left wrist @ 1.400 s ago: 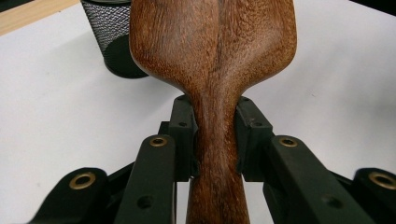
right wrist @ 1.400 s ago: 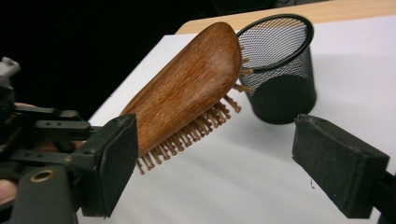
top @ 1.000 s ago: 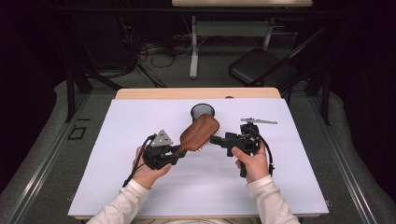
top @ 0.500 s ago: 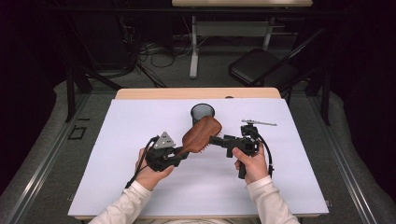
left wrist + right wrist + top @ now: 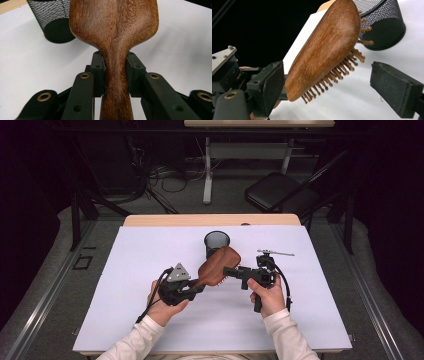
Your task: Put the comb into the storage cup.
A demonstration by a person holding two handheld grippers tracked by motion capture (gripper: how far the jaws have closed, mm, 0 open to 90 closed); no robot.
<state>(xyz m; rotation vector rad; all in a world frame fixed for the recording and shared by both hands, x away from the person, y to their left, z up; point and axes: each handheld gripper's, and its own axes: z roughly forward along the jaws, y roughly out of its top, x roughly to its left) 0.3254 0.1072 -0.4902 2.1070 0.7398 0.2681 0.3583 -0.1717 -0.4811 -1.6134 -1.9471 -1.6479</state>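
A wooden hairbrush hangs tilted above the white sheet, in front of a black mesh cup. My left gripper is shut on the brush's narrow neck; in the left gripper view both pads press the brown handle. My right gripper comes in from the right at the brush head. In the right gripper view its jaws stand open on either side of the head. The left pad is close to the smooth back, and the right pad is apart from the bristles.
The mesh cup stands upright just behind the brush. The white sheet covers most of the wooden table. Beyond the far edge are a folding chair, cables and dark floor.
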